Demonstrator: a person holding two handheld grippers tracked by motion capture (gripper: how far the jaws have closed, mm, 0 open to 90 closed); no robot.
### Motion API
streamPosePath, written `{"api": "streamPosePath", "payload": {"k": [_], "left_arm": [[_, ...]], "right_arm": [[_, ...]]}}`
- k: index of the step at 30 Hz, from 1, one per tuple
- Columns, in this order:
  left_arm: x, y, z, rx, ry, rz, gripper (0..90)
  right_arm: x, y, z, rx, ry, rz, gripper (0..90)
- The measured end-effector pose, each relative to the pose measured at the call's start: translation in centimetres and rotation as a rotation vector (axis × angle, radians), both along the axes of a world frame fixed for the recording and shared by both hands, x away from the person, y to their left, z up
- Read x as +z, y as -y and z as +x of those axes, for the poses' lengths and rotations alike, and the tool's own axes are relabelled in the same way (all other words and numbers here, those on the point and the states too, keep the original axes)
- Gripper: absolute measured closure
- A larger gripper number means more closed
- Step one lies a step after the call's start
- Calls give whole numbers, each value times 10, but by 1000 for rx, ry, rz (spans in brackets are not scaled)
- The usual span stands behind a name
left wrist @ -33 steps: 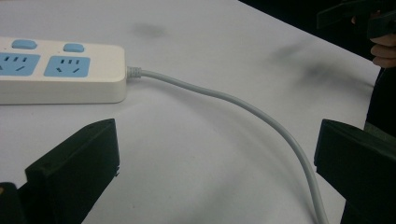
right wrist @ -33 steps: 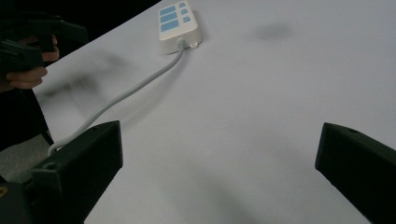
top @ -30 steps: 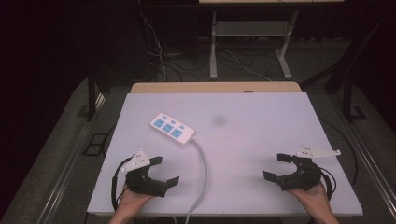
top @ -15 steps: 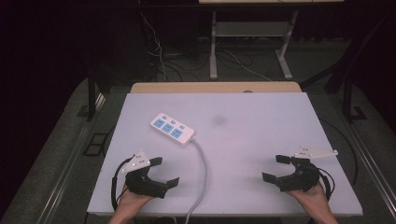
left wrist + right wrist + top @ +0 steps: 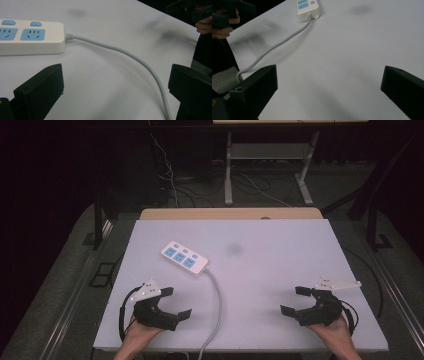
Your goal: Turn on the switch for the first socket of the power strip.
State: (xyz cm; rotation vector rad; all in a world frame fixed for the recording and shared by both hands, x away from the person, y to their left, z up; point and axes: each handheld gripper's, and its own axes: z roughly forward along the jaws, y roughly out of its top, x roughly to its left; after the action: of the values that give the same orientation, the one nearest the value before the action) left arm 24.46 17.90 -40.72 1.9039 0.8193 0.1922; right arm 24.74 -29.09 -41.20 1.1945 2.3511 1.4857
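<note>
A white power strip (image 5: 184,257) with blue sockets lies on the white table (image 5: 270,270), left of centre. Its grey cable (image 5: 217,300) curves toward the near edge and drops off it. My left gripper (image 5: 176,302) rests near the front left corner, open and empty, jaws pointing right toward the cable. In the left gripper view the power strip (image 5: 30,37) lies ahead at left and the cable (image 5: 140,62) runs between the jaws. My right gripper (image 5: 296,300) sits near the front right, open and empty. The right gripper view has the power strip (image 5: 308,7) far ahead.
A wooden board (image 5: 230,214) borders the table's far edge. Behind it stand a metal frame (image 5: 265,165) and loose cables (image 5: 170,175) on the dark floor. A faint dark smudge (image 5: 234,249) marks the table centre.
The right gripper has shifted slightly toward the near edge. The left gripper and the power strip have stayed in place.
</note>
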Motion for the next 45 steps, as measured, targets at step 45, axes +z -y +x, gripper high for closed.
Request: {"api": "streamPosePath", "payload": {"k": [45], "left_arm": [[40, 13, 66, -50, -67, 148, 0]], "right_arm": [[0, 5, -2, 13, -5, -7, 4]]}}
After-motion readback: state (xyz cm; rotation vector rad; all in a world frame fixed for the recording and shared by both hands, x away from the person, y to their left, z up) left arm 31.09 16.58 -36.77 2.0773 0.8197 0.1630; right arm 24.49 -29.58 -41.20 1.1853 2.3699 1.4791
